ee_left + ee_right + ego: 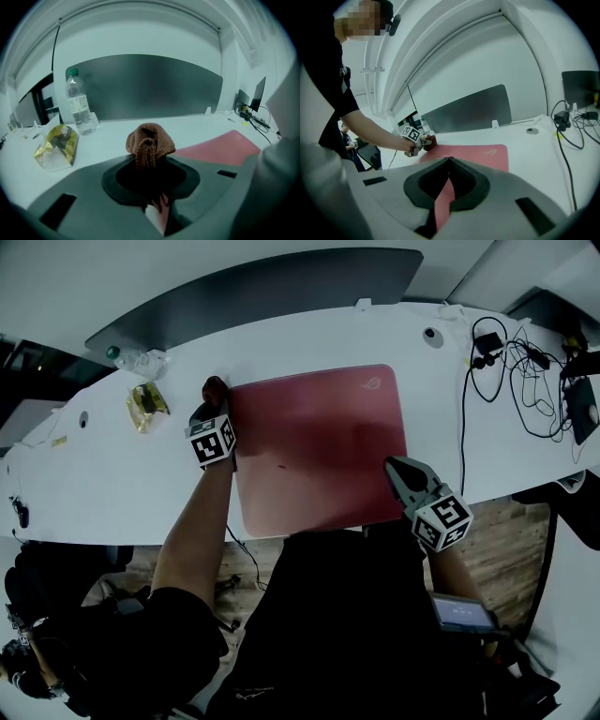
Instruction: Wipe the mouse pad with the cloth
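Note:
A red mouse pad [319, 446] lies on the white table [103, 493] in front of me. My left gripper [214, 407] is at the pad's far left corner, shut on a bunched brown cloth [215, 388]. In the left gripper view the cloth [149, 143] sticks up from between the jaws of the left gripper [149, 161], with the pad [220, 147] to the right. My right gripper [394, 467] rests at the pad's near right edge, jaws shut. In the right gripper view its tips [449, 160] meet over the pad [478, 154].
A water bottle [78, 105] and a yellow snack packet [56, 145] sit left of the pad. A dark partition [262, 292] runs along the table's far side. Cables and chargers [516, 362] lie at the right end. The table's near edge is by my body.

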Demonstrator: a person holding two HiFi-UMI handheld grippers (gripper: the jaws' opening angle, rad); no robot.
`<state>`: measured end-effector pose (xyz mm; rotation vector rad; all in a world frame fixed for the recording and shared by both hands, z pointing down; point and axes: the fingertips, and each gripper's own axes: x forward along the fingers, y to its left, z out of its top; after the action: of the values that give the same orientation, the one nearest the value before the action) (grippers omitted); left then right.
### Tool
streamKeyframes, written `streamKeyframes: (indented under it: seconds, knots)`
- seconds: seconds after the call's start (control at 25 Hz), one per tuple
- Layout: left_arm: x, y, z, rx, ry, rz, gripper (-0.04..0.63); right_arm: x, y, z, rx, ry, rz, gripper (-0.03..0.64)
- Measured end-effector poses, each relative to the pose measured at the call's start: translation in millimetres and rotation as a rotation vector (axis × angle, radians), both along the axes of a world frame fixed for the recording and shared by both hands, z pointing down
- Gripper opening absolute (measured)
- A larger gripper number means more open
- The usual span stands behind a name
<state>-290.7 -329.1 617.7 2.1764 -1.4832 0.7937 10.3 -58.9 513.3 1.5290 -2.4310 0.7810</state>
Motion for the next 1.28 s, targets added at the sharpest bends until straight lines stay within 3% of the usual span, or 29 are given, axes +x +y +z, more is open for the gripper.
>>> streamKeyframes:
  seconds: [0.16, 0.44, 0.72, 1.28]
  knots:
    - [23, 8, 7, -0.035, 0.054, 0.040, 0.089, 4, -1, 2, -0.005, -0.008, 0.008, 0.025]
    - [40, 11, 13, -0.066, 0.084, 0.042, 0.089, 8, 2, 6, -0.015, -0.019, 0.017, 0.025]
    - [64, 12, 11, -0.069, 0.067, 0.094, 0.089, 7, -10, 9, -0.005, -0.049, 0.015, 0.025]
    - [147, 35, 7, -0.085, 0.069, 0.134, 0.089, 54, 6, 6, -0.005, -0.075, -0.011, 0.025]
